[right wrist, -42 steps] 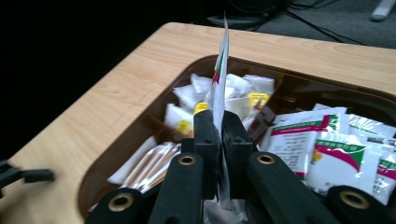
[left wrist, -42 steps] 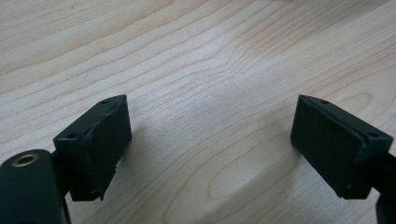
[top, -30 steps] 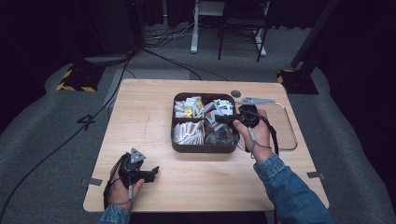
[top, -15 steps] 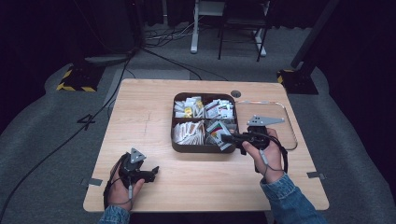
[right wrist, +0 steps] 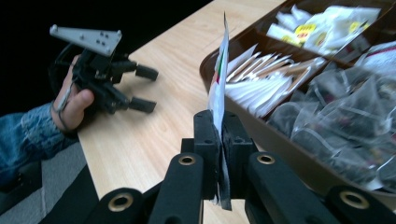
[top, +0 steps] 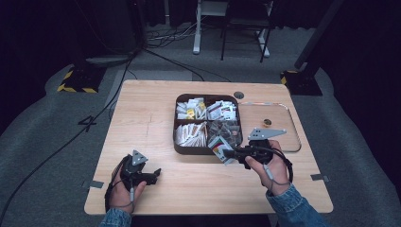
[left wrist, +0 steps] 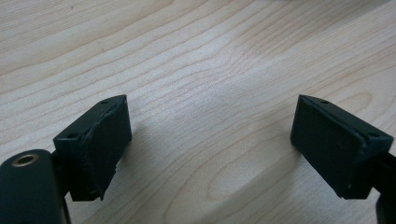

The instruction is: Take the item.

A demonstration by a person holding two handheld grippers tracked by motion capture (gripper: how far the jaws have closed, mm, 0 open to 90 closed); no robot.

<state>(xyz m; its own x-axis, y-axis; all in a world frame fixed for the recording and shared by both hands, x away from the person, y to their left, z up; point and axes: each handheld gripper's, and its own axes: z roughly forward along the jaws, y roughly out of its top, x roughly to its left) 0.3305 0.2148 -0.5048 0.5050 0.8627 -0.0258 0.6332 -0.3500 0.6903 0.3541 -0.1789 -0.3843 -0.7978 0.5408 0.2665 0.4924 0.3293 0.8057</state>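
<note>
**Pale wood, one packet pinched**

Pale wood is what you work on: the table (top: 156, 118) carries the brown divided tray (top: 178, 142), and your right gripper (top: 226, 153) sits at its near edge. Your right gripper's jaws are clamped on a flat white packet (right wrist: 218, 84), its lower end pinched between the pads and poking out below them. It stands edge-on, long axis running out past the fingertips; its print is probably red and green. Your left gripper (top: 154, 174) rests with jaws wide apart, nothing between them.
</note>
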